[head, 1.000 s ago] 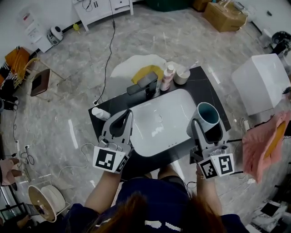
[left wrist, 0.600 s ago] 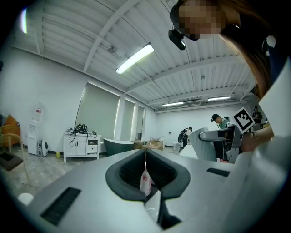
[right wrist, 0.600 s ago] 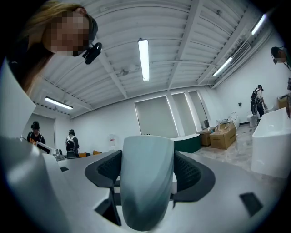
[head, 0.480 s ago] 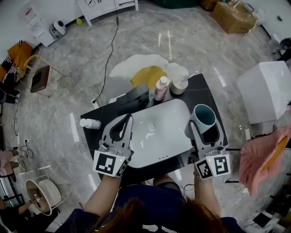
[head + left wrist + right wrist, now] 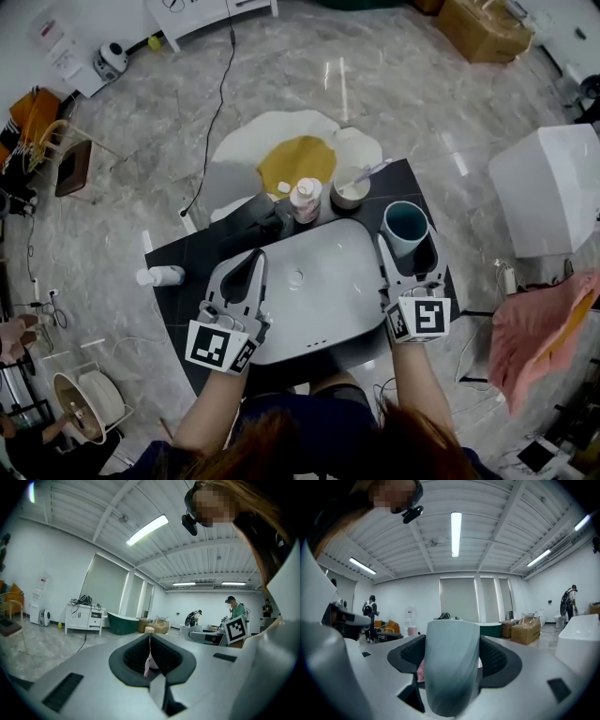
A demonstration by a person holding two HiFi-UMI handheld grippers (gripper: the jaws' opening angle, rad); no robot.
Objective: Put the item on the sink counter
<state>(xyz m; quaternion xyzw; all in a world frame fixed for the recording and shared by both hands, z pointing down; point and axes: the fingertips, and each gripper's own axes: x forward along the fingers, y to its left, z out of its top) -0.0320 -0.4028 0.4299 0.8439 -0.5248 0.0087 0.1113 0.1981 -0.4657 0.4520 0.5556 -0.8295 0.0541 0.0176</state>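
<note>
A grey-teal cup (image 5: 405,225) stands upright between the fingers of my right gripper (image 5: 408,240), which is shut on it. The cup is over the black sink counter (image 5: 187,255), at the right rear corner of the white basin (image 5: 328,300). Whether it rests on the counter I cannot tell. In the right gripper view the cup (image 5: 452,667) fills the gap of that gripper (image 5: 452,641). My left gripper (image 5: 255,259) hovers over the basin's left edge, shut and holding nothing. In the left gripper view only a thin slit shows between that gripper's (image 5: 150,641) jaws.
Behind the basin stand a dark faucet (image 5: 264,212), a pink bottle (image 5: 304,199) and a white bowl with a stick in it (image 5: 351,192). A white bottle (image 5: 161,276) lies at the counter's left end. A yellow-and-white rug (image 5: 295,159), a white fixture (image 5: 548,187) and a pink cloth (image 5: 539,333) surround the counter.
Both grippers have moved forward over the counter. The cup has gone with the right gripper from the basin's front right toward its right rear corner.
</note>
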